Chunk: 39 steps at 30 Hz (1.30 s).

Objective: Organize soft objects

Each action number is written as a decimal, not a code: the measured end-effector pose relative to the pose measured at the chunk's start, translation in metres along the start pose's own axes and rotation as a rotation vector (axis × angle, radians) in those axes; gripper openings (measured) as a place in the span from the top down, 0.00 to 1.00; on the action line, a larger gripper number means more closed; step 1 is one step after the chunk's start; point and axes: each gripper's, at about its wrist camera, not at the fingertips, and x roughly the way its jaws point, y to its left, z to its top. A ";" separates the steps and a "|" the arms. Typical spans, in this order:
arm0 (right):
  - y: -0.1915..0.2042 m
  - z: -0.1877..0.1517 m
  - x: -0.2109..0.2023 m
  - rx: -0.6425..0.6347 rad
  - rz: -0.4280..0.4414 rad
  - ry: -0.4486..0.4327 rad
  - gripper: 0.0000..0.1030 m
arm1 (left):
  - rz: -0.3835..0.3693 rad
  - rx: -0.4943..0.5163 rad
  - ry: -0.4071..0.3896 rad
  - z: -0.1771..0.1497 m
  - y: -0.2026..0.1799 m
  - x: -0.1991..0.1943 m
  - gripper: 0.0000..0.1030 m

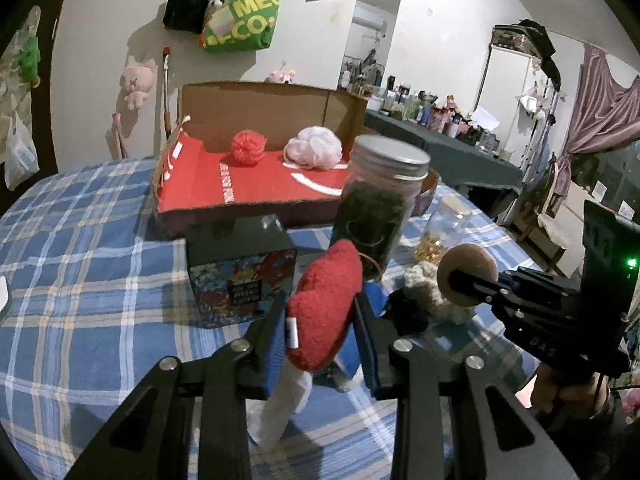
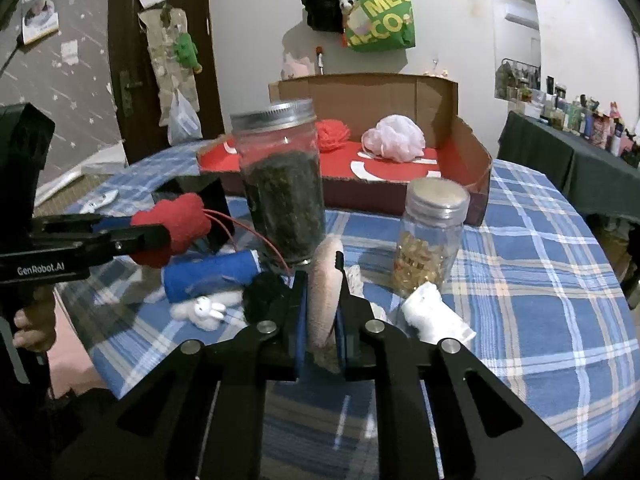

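My left gripper (image 1: 322,312) is shut on a red plush heart (image 1: 326,304), held above the table; it also shows in the right wrist view (image 2: 176,228). My right gripper (image 2: 322,312) is shut on a round tan powder puff (image 2: 325,300), seen face-on in the left wrist view (image 1: 466,274). An open cardboard box with a red floor (image 1: 224,184) stands behind, holding a red pom-pom (image 1: 248,147) and a pink bath pouf (image 1: 314,152). On the table lie a blue cloth roll (image 2: 212,276), a small white bunny (image 2: 204,312), a black fuzzy ball (image 2: 262,292) and white soft pieces (image 2: 434,314).
A tall jar of dark leaves (image 2: 284,192) and a smaller jar with golden contents (image 2: 430,236) stand on the blue plaid tablecloth (image 2: 540,280). A dark colourful box (image 1: 240,272) sits in front of the cardboard box. A cluttered side table (image 1: 440,132) is at the right.
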 end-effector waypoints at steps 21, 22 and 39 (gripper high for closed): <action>-0.016 0.003 -0.008 0.075 0.026 -0.006 0.89 | 0.009 -0.026 0.014 -0.005 0.007 -0.003 0.68; -0.017 0.002 -0.009 0.080 0.029 -0.005 0.89 | 0.010 -0.030 0.015 -0.006 0.009 -0.004 0.68; -0.045 0.001 -0.016 0.136 0.020 0.013 0.89 | 0.090 -0.078 0.045 -0.016 0.056 -0.023 0.68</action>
